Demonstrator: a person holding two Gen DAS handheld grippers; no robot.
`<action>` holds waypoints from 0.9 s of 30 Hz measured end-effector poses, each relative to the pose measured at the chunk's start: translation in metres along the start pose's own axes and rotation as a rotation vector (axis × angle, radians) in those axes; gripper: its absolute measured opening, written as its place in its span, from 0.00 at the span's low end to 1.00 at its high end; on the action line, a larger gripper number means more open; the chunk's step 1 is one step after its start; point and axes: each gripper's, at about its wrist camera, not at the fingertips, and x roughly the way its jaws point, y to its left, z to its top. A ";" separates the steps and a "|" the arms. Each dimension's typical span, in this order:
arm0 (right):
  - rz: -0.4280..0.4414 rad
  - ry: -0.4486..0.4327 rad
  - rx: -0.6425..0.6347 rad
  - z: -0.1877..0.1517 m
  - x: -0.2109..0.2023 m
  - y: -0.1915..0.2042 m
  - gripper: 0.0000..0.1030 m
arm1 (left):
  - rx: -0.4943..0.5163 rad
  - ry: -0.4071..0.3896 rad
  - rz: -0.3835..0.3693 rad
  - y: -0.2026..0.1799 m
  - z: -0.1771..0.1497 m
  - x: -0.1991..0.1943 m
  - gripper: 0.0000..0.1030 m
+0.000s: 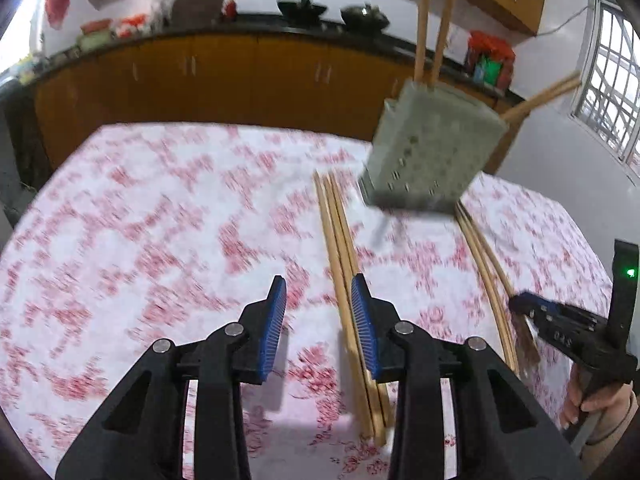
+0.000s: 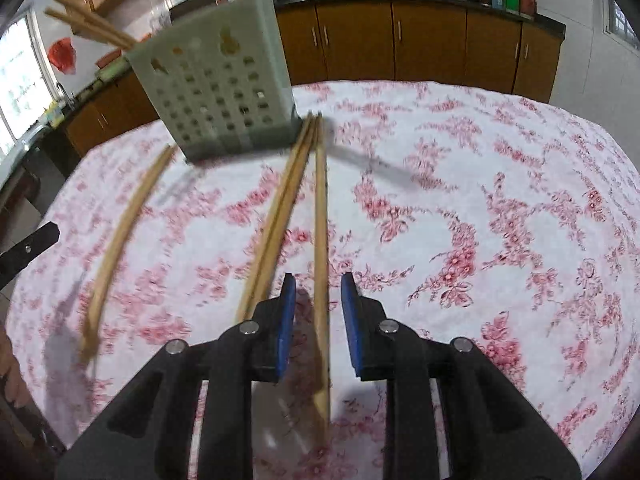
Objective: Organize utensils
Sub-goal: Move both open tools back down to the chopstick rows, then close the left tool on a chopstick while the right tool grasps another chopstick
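A pale green perforated utensil holder (image 1: 432, 148) stands at the far side of the table with several wooden chopsticks (image 1: 422, 20) sticking out; it also shows in the right wrist view (image 2: 220, 92). Several loose chopsticks (image 1: 344, 280) lie on the cloth. My left gripper (image 1: 320, 320) is open above that bundle, its right pad beside it. A second bundle (image 1: 484, 264) lies further right, near my right gripper (image 1: 520, 312). In the right wrist view my right gripper (image 2: 318, 316) is open, with a single chopstick (image 2: 321, 264) lying between its pads. More chopsticks (image 2: 280, 216) and a single one (image 2: 120, 236) lie to the left.
The table has a white cloth with red flowers (image 2: 480, 220). A metal utensil (image 2: 372, 164), blurred, lies by the holder's base. Brown kitchen cabinets (image 2: 420, 40) and a dark counter with bowls run behind. Part of the left gripper (image 2: 28, 248) shows at the left edge.
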 end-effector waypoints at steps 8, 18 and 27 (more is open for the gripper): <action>-0.020 -0.008 0.079 0.002 -0.002 -0.021 0.08 | 0.045 0.074 -0.025 -0.010 -0.021 0.025 0.21; -0.029 -0.012 0.055 0.000 -0.002 -0.019 0.08 | 0.135 0.109 0.062 -0.017 -0.032 0.035 0.15; -0.038 -0.027 0.019 0.002 0.002 -0.008 0.08 | 0.054 0.101 0.127 0.006 -0.012 0.044 0.08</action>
